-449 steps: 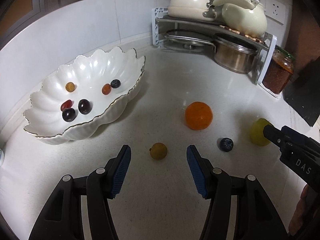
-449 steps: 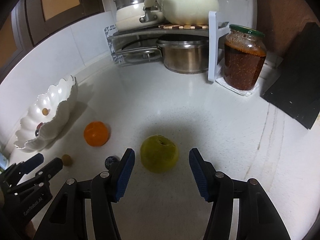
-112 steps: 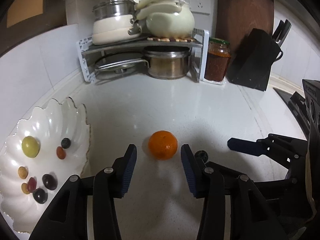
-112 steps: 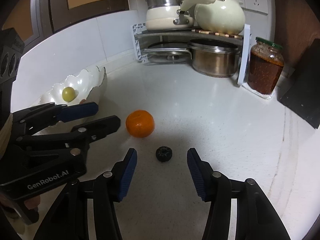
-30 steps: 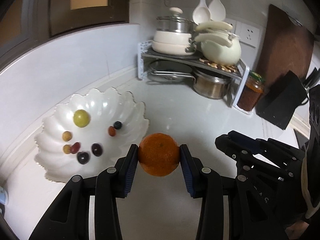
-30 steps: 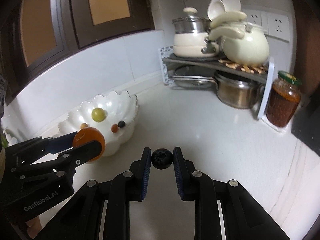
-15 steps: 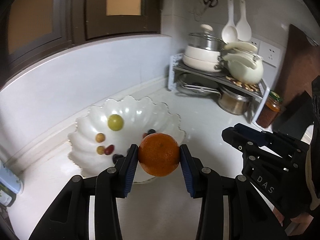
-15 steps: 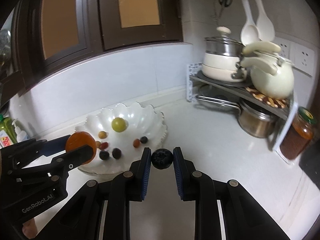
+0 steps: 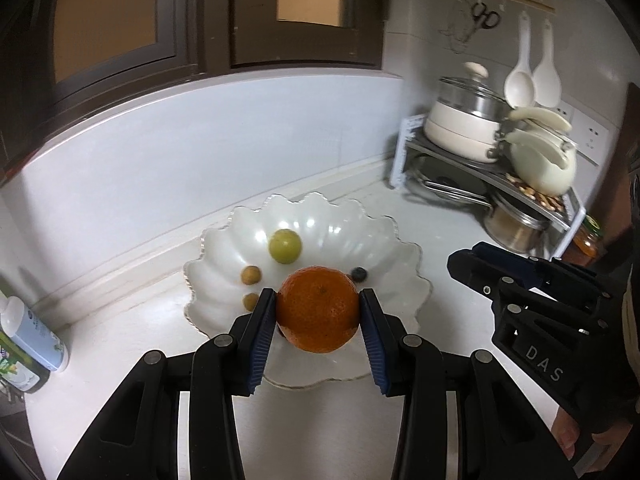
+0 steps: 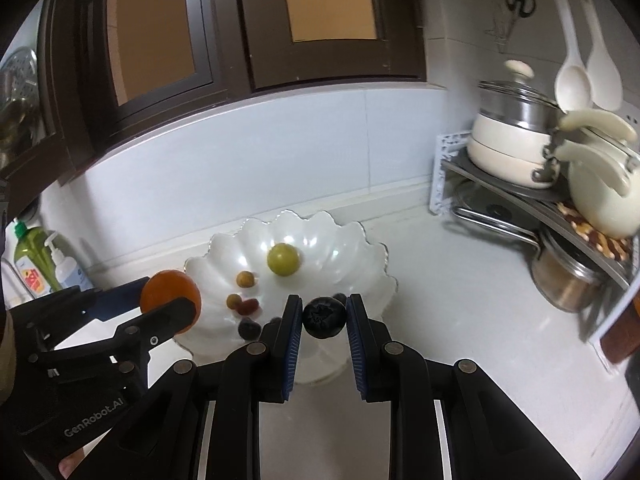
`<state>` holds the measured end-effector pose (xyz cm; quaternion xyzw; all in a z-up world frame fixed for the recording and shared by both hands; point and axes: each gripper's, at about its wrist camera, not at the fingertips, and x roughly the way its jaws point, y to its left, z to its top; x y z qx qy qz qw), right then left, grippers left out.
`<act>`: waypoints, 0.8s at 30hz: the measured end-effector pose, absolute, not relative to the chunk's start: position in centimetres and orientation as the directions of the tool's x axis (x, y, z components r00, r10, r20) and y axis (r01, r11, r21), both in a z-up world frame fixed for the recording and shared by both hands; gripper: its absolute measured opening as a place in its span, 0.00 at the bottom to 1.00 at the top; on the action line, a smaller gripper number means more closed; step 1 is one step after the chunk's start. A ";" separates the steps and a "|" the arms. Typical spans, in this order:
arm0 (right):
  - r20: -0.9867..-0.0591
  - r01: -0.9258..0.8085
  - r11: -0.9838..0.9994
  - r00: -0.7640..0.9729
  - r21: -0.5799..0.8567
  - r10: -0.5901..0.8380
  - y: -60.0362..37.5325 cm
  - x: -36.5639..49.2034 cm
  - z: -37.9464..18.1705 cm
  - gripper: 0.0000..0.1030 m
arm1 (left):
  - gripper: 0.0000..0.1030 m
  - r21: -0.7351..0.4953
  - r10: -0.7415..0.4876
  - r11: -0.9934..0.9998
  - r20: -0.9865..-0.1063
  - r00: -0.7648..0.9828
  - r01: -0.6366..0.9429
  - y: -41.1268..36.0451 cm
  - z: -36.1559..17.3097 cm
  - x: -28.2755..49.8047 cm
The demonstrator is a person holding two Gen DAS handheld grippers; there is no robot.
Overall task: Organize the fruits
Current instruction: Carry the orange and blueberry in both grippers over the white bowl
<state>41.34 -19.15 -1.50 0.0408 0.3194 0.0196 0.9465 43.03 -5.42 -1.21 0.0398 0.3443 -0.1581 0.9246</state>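
Observation:
My left gripper [image 9: 318, 312] is shut on an orange [image 9: 318, 309], held in the air over the near side of the white scalloped bowl [image 9: 224, 276]. The orange [image 10: 170, 300] also shows at the left of the right wrist view, in front of the bowl's left edge. My right gripper [image 10: 323, 317] is shut on a dark blueberry [image 10: 323, 317] above the bowl's [image 10: 360, 256] near rim. In the bowl lie a green fruit [image 10: 283, 259], several small yellow, red and dark fruits [image 10: 245, 279] and another blueberry [image 9: 360, 274]. The orange hides part of the bowl.
A pot rack [image 9: 492, 188] with pans, a cream kettle [image 9: 540, 160] and a steel pot stands at the back right, with a red jar [image 9: 585, 242] beside it. Bottles [image 10: 36, 264] stand at the left by the wall. Dark cabinet doors hang above the white backsplash.
Both grippers have swung left and risen with their fruit, from beside the bowl to over its near side. The bowl now sits centred in both views.

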 end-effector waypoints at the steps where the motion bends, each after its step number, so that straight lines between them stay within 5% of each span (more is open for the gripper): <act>1: -0.605 -0.019 0.996 0.793 0.088 0.069 -19.0 41.8 -1.4 0.24 | 0.40 -0.033 -0.256 0.950 -0.651 0.715 0.310 -5.3 -1.2 43.2; 24: -0.729 -0.076 0.995 0.677 0.066 0.100 -18.5 51.5 -3.1 0.24 | 0.40 0.002 -0.136 0.980 -0.721 0.680 0.198 -5.0 -2.2 50.3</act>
